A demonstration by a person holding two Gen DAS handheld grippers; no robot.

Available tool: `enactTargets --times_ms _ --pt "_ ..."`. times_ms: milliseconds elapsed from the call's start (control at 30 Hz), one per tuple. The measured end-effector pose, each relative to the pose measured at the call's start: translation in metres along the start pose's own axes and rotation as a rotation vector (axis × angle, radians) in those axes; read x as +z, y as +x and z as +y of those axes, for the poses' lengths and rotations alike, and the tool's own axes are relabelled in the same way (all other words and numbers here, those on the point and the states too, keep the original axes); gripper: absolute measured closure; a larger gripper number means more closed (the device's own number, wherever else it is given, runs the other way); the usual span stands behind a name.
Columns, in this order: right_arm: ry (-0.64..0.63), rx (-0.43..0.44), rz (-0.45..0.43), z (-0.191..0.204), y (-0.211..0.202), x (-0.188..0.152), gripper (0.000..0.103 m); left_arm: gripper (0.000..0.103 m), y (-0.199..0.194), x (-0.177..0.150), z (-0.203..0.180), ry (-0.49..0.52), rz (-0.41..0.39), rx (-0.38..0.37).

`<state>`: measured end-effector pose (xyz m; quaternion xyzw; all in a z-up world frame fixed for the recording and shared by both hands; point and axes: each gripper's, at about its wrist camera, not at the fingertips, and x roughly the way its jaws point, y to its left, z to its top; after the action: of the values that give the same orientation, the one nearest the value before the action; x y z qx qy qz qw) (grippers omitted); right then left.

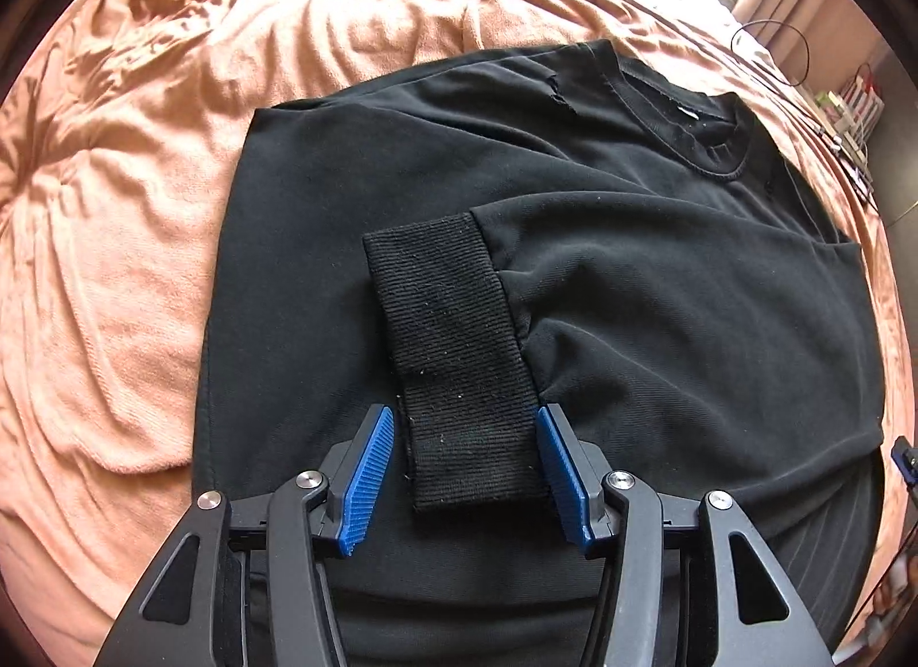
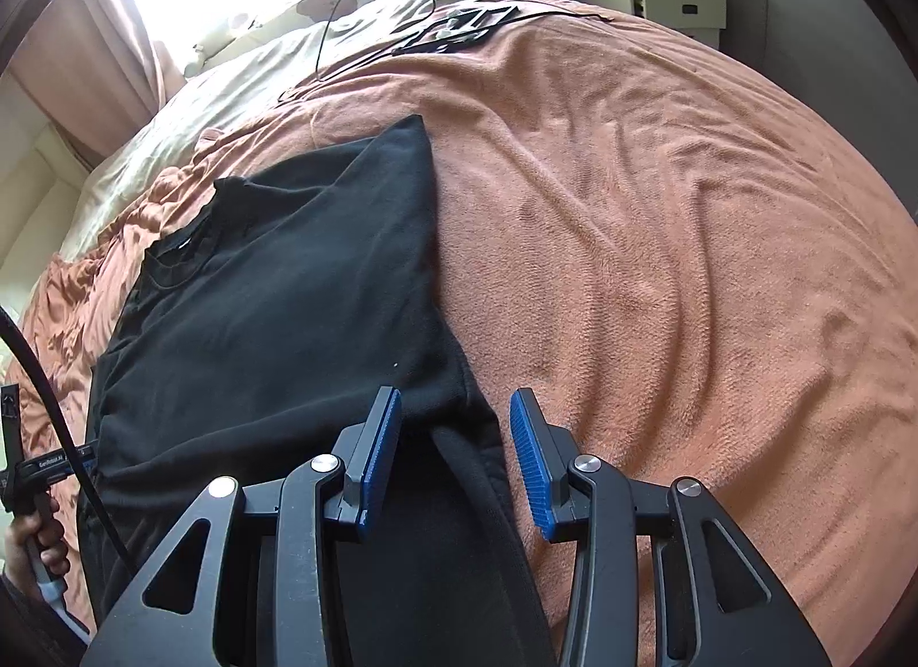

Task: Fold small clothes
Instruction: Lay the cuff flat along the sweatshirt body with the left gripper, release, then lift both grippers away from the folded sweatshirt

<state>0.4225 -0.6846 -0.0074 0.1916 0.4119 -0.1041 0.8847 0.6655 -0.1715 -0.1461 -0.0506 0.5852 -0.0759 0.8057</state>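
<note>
Left gripper point(image 1: 465, 460) has its jaws spread wide either side of the ribbed cuff point(image 1: 459, 351), not pinching it. Right gripper point(image 2: 456, 457) is also open, over the sweater point(image 2: 275, 294) edge at lower centre. The sweater sits mid-frame on the bed point(image 1: 115, 265), one sleeve point(image 1: 660, 277) folded across the body. Risk as I see it: close on just the cuff's top layer and it slides off when lifted, or grab too deep and the body layer comes too, wrecking the fold. The soft blanket point(image 2: 660, 265) could bunch as well
</note>
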Motion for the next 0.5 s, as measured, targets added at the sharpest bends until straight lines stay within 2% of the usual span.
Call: enactTargets --times_ms 67,167,333,433,500 --pt "0.004 -0.001 0.0 0.0 -0.001 -0.001 0.066 0.049 -0.001 -0.002 -0.003 0.017 0.005 -0.023" --pt "0.012 -0.011 0.003 -0.001 -0.003 -0.002 0.066 0.048 0.001 -0.005 -0.01 0.055 0.005 0.024" --pt "0.012 -0.02 0.001 0.001 -0.011 -0.004 0.066 0.044 0.011 -0.007 -0.004 0.024 0.035 0.049" --pt "0.015 -0.033 -0.005 -0.001 -0.018 -0.005 0.066 0.044 0.009 -0.008 -0.004 0.039 0.035 0.103" --pt "0.018 -0.039 -0.01 -0.003 -0.023 -0.006 0.066 0.041 0.007 -0.008 0.001 0.026 0.036 0.094"
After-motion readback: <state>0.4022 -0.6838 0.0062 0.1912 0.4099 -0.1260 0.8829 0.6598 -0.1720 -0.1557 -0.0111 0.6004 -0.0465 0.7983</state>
